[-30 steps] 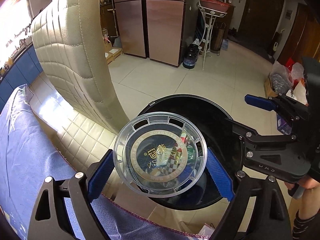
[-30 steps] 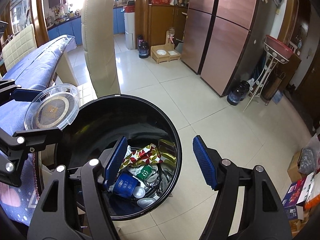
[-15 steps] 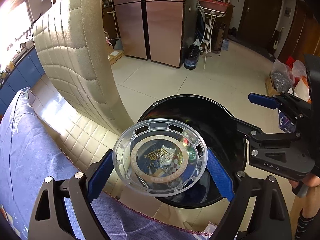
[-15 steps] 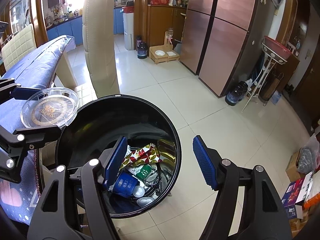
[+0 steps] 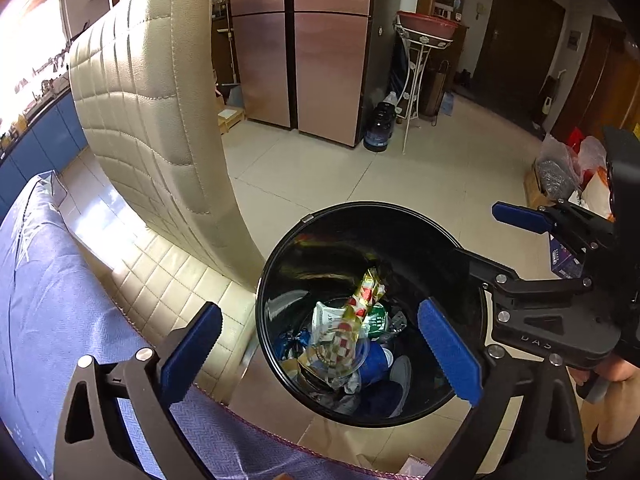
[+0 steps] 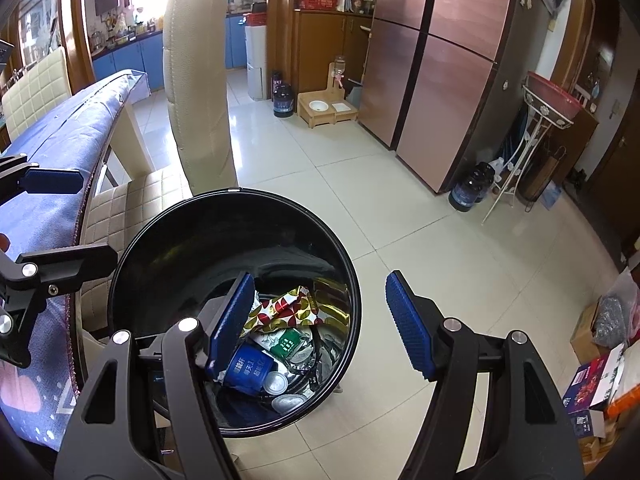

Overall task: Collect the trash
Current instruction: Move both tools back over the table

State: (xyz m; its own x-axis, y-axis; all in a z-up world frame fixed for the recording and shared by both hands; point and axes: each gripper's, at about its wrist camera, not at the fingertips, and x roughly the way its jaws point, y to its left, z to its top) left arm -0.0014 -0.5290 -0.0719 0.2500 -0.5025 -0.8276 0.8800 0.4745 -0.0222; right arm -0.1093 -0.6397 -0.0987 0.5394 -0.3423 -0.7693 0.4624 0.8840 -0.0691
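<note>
floor: pale glossy tiles | bin: black, lower centre, on floor beside chair | trash: inside bin | counter: blue cloth, lower left | left claw: just opened wide, empty | right claw: apart, empty

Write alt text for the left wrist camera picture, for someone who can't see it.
The open, empty left gripper hangs over a black trash bin holding wrappers, a clear plastic lid and a blue cup. A cream chair stands left; the right gripper reaches in from the right.
</note>
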